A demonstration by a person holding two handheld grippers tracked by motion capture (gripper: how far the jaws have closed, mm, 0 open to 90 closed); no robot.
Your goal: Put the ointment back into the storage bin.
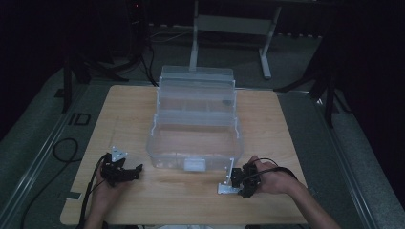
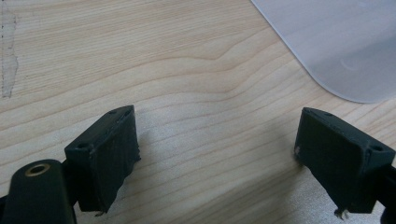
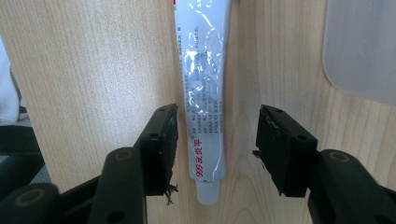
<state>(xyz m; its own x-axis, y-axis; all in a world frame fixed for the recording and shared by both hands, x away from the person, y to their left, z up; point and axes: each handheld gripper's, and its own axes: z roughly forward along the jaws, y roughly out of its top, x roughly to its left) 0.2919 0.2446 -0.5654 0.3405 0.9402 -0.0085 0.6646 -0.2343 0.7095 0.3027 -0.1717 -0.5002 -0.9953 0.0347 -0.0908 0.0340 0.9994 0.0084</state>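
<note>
Two hands come in low over the wooden worktop [image 1: 143,100], each holding a black gripper close to the near edge. In the high view the left gripper [image 1: 137,171] sits in the left hand [image 1: 102,183], off the near left corner of a clear box [image 1: 195,143]; the right gripper [image 1: 229,183] sits in the right hand [image 1: 272,179], just off the box's near right corner. A grey plate tops each one.

Seen along its own jaws, the left gripper [image 2: 217,140] is spread wide, with bare wood between the jaws and nothing held. Both jaws hang close over the worktop [image 2: 163,70]; whether they touch it cannot be told. Ahead and to its right lies a rounded corner of the box [image 2: 345,46], apart from the jaws.

The right gripper [image 3: 217,140] is also open, less widely. A silvery tube [image 3: 203,93] with red and small dark print lies flat on the worktop [image 3: 93,70] between its jaws, running straight ahead from them, its white cap end nearest the camera. The tube lies closer to the jaw on the left of that view than to the other; neither jaw presses on it, and a strip of wood shows on the far side. Ahead and to the right of this gripper is a corner of the box [image 3: 364,51], apart from the tube.

In the high view the box stands open, with tiered trays stepping back beyond both grippers.
</note>
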